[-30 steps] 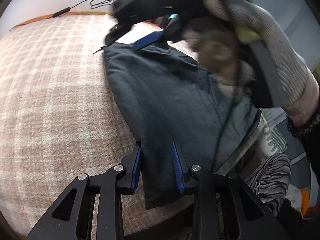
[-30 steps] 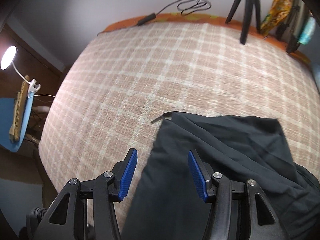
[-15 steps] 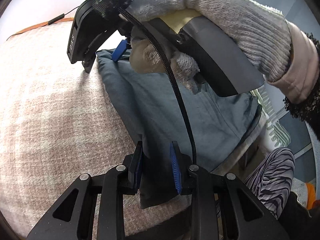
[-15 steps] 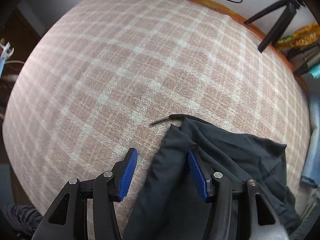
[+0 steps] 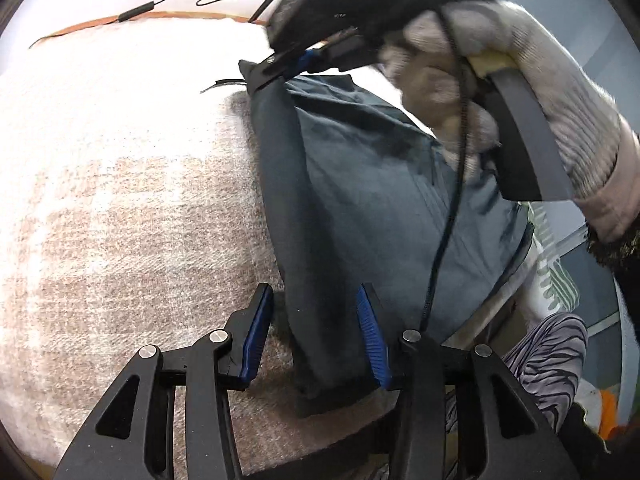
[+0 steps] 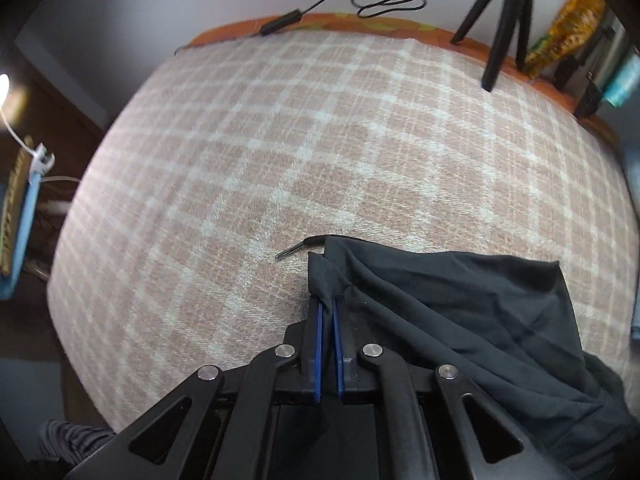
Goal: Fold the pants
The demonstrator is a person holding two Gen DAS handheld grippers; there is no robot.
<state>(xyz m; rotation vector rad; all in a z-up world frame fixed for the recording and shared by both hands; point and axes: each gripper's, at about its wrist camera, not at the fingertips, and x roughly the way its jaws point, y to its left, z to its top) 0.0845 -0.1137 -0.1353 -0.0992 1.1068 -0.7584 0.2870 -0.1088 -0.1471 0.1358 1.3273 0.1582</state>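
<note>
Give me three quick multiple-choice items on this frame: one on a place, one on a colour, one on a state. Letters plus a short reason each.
1. Where does the tripod stand?
A. At the far edge of the bed, by the wall
B. On the pants
C. On the floor by the lamp

2. What colour are the pads on the gripper fingers?
A. Red
B. Blue
C. White

3. What is the right gripper doing?
A. Open above the blanket
B. Shut on nothing
C. Shut on an edge of the pants

Answers:
1 A: its legs rest on the orange strip past the checked blanket, under the wall.
2 B: both wrist views show blue pads.
3 C: its jaws have just been closing and now pinch a fold of dark cloth near the corner; the left gripper, which has just been opening, straddles the pants without pressing.
</note>
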